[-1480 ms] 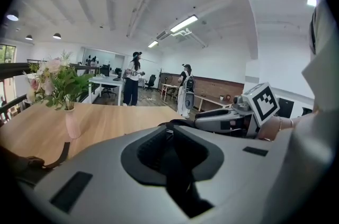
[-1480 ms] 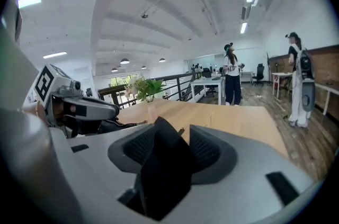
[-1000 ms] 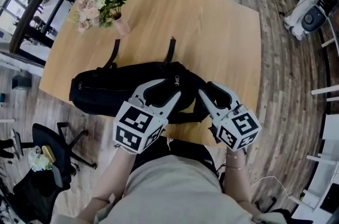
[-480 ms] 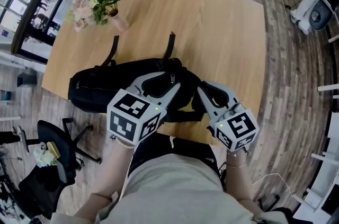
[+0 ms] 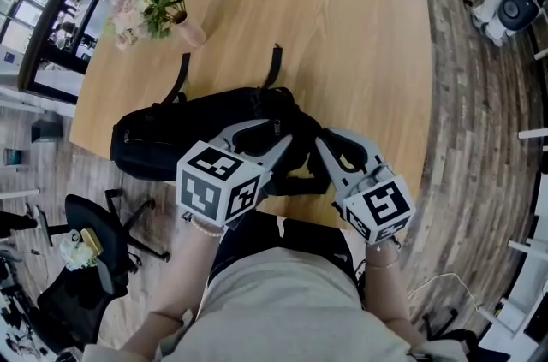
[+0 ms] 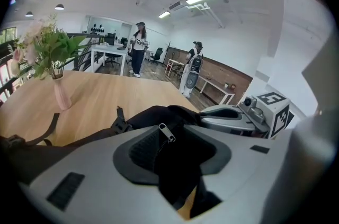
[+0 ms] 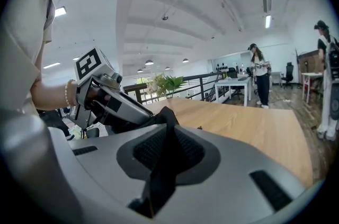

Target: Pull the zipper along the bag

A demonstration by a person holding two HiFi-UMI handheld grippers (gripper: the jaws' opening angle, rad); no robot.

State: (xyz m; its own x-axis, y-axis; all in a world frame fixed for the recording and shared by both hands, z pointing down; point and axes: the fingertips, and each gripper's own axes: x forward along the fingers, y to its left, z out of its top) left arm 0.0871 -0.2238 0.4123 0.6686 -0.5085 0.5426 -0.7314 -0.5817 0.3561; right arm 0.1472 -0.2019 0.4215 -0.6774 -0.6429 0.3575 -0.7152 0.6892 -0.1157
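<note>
So the bag (image 5: 171,133) is lying along the near edge of the wooden table (image 5: 342,44). The left gripper (image 5: 276,138) is squeezed nearly shut on the bag's top fabric, with the zipper pull (image 6: 166,132) sitting right between its tips. The right gripper (image 5: 324,148) is just beside it, clamped tight on a fold of the bag.

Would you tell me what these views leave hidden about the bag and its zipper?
1. Head view: the left gripper and right gripper cover the middle of the bag, so how far it is zipped is hidden.
2. Left gripper view: the zipper pull shows; the jaws hide the track below it.
3. Right gripper view: which part of the bag the jaws pinch is unclear.
</note>
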